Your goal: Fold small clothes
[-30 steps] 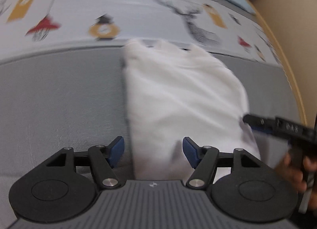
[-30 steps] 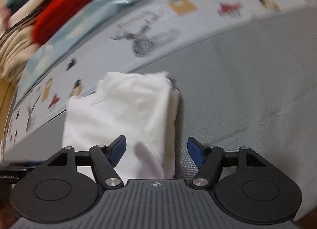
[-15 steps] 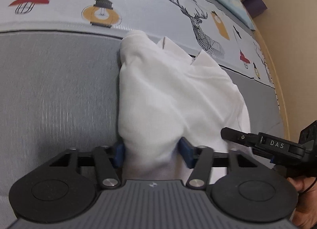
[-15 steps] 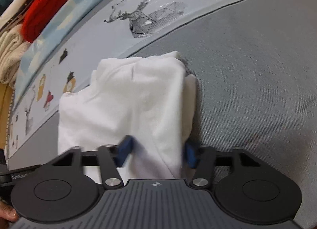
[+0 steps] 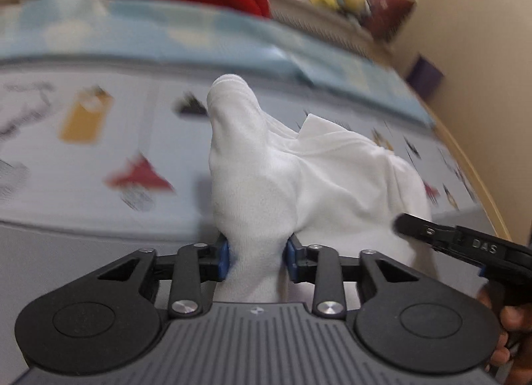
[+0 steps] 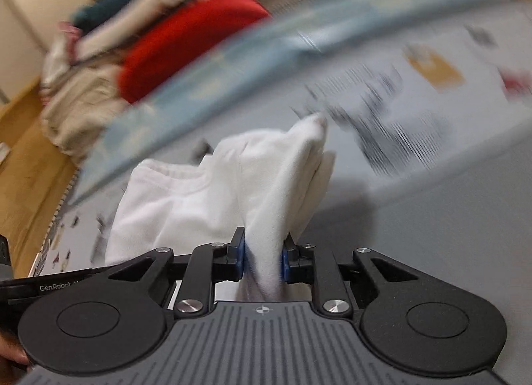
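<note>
The white garment, soft knit and bunched into folds, is lifted off the grey mat, pinched at two near edges. The left gripper has just been closing and its blue pads clamp a thick fold; the right gripper has likewise closed tight on another fold. Beyond lie a printed sheet and a red cloth among piled clothes.

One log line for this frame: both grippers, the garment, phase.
phase: lift for fold | left gripper: just closed on white garment | right gripper: just closed on same garment | garment: bunched, near edge raised off grey mat
</note>
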A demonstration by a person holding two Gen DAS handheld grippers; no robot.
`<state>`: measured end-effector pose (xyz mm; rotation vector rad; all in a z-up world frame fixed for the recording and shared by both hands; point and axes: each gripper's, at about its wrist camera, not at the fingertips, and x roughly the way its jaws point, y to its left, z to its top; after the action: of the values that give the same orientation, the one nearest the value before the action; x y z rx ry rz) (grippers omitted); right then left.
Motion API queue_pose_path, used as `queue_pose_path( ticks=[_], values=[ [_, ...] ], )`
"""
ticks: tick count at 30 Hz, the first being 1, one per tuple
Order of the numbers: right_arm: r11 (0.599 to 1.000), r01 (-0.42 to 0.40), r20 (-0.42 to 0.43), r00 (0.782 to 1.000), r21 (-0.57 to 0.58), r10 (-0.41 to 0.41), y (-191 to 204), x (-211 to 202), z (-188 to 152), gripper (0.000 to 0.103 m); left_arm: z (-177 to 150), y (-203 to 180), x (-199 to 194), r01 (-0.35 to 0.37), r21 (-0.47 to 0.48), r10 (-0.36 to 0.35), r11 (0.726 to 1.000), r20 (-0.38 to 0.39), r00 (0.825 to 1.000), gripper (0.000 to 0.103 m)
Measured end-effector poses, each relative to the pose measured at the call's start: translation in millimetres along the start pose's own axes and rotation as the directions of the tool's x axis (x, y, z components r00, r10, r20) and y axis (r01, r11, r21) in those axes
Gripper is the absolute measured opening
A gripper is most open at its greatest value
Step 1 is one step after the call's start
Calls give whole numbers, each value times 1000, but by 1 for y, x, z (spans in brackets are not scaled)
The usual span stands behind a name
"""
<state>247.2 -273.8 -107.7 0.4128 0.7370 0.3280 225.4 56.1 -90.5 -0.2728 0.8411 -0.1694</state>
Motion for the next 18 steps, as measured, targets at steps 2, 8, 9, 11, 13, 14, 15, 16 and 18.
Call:
queue_pose_path(
  ticks=[2,8,9,11,13,14,15,16,18],
  values=[
    [997,71,23,997,32,-72,5,7,3,38,5,21,-9,-53,-57,55,997,29,998,59],
    [998,57,-110,992,20,-55,9,21,-6,46,0,66,-2,-87,-217,67,972,-97,993,60],
    [999,54,-138,989,-2,-54,11,23,-9,46,-2,68,1,-83,-226,56,971,-124,991,60],
    [997,79,-188,979,-22,-82,15,29,-16,46,-7,69,5,-86,-227,50,970,-159,986,60],
    [994,110,-231,967,-13,-110,13,34,-21,46,-14,68,6,-93,-206,55,974,-186,981,60],
    [993,119,-243,963,-4,-116,11,36,-23,46,-19,69,7,-96,-195,57,976,-197,979,60],
    [992,124,-253,960,6,-118,8,36,-24,45,-21,69,11,-99,-185,60,978,-209,976,60],
    [992,125,-259,959,16,-117,6,36,-26,43,-23,68,12,-103,-175,63,979,-222,973,60],
    [993,119,-270,957,14,-111,6,34,-28,20,-28,66,14,-104,-164,64,981,-233,970,60]
  ],
)
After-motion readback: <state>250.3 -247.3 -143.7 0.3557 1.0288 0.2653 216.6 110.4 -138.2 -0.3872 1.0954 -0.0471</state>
